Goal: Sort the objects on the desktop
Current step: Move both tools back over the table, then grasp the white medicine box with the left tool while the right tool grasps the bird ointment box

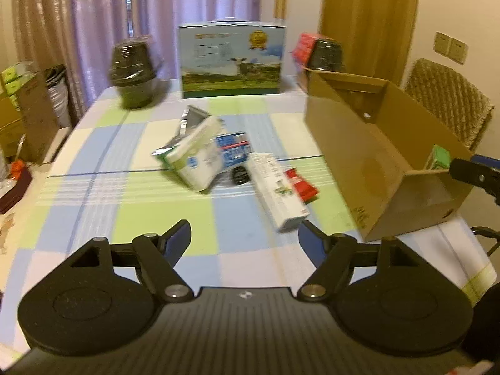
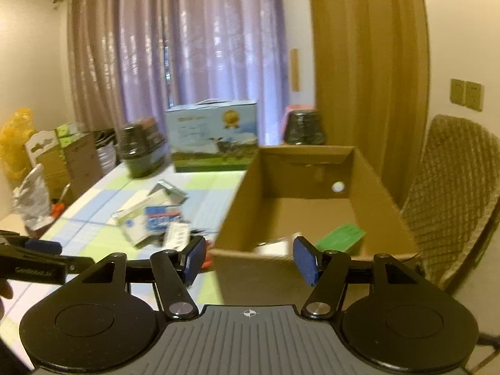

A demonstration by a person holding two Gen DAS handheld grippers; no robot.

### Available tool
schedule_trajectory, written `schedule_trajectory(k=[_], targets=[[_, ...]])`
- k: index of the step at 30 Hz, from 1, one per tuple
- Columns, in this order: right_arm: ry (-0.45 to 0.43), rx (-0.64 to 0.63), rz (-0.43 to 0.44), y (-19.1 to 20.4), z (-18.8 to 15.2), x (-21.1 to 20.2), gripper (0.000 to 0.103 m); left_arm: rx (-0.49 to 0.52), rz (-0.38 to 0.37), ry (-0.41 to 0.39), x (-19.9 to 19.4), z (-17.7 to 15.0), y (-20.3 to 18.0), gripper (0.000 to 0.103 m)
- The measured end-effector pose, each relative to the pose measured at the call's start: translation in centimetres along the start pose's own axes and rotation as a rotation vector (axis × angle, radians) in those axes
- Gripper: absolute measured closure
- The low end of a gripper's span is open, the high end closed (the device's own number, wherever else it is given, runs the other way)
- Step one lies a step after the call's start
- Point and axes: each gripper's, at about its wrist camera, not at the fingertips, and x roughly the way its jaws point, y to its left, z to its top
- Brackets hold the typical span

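While hovering above the near edge of the desk (image 1: pixel 78 162) with its checked cloth, left gripper (image 1: pixel 244 234) spread wide and holding nothing; right gripper (image 2: pixel 249 257) likewise spread and empty, poised at the near rim of the open cardboard box (image 2: pixel 237 206). Standing at the desk's right side, that box; inside it, near the front, a green packet (image 2: pixel 342 237) and a blurred pale item beside it. Heaped at the middle of the desk, left of the box: a white-and-green carton (image 1: pixel 197 159) leaning on a silver foil pouch (image 1: pixel 192 117), a blue-and-red pack (image 1: pixel 234 150) touching it, a small black round object (image 1: pixel 240 175), a long white box (image 1: pixel 276 187) lying flat, and a red packet (image 1: pixel 303 186) just beside that. Along the far edge: a dark jar (image 1: pixel 132 72) at left, a large printed carton (image 1: pixel 232 61) in the middle, a second dark jar (image 1: pixel 326 53) behind the box.
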Motion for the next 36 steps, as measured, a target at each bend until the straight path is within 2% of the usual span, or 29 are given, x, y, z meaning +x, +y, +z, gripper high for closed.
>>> schedule_trajectory(k=[6, 11, 19, 28, 36], targets=[[0.039, -0.035, 0.061, 3.7, -1.0, 0.3, 0.038, -0.034, 0.048, -0.003, -1.6, -1.2, 3.0, 0.027], [0.069, -0.089, 0.110, 6.4, -1.5, 1.4, 0.030, -0.067, 0.071, -0.006, -2.0, -1.9, 5.1, 0.023], [0.109, -0.146, 0.150, 9.6, -2.1, 4.4, 0.028, -0.081, 0.085, 0.000, -1.1, -2.0, 7.5, 0.021], [0.166, -0.199, 0.156, 12.0, -2.8, 9.8, 0.028, -0.068, 0.073, 0.011, 1.5, -1.4, 9.5, 0.020], [0.236, -0.188, 0.087, 11.8, -3.4, 15.4, 0.029, -0.033, 0.041, 0.023, 5.4, 0.0, 10.5, 0.020]])
